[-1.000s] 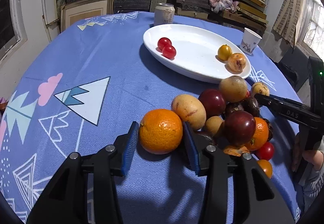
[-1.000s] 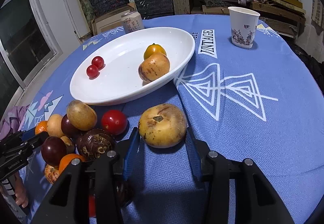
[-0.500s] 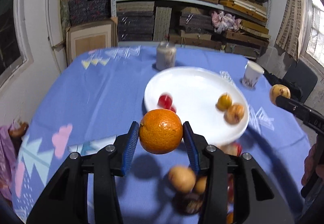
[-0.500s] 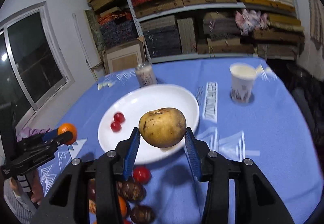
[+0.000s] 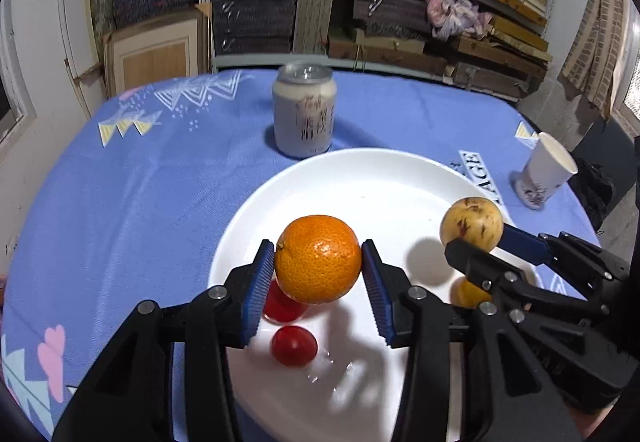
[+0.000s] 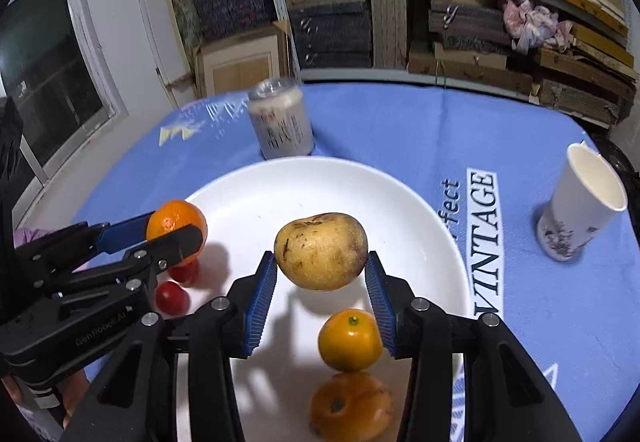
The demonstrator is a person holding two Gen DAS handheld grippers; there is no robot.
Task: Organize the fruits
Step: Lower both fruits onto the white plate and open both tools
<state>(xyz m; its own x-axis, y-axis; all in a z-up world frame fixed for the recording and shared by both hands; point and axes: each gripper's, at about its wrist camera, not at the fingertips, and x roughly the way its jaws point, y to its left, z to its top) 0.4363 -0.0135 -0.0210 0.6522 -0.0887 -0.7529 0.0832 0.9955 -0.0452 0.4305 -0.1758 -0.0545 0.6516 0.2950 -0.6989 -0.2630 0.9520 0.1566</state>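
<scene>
My left gripper [image 5: 319, 274] is shut on an orange [image 5: 318, 259] and holds it above the left part of the white plate [image 5: 360, 178]. My right gripper [image 6: 321, 268] is shut on a yellow-brown fruit [image 6: 321, 251] above the plate's [image 6: 320, 182] middle. In the right wrist view the orange [image 6: 176, 220] and left gripper show at the left. In the left wrist view the yellow-brown fruit [image 5: 472, 223] shows at the right. Two red tomatoes [image 5: 294, 345] lie on the plate, also seen in the right wrist view [image 6: 172, 297]. A small orange fruit [image 6: 350, 339] and a brownish fruit [image 6: 351, 408] lie under my right gripper.
A drink can [image 5: 303, 115] stands just behind the plate, also in the right wrist view [image 6: 280, 123]. A paper cup [image 6: 580, 202] stands at the right on the blue tablecloth [image 5: 120, 202]. Shelves with boxes stand beyond the table.
Both grippers have moved forward with their fruits and now hang over the plate. The fruit pile on the cloth has dropped out of view.
</scene>
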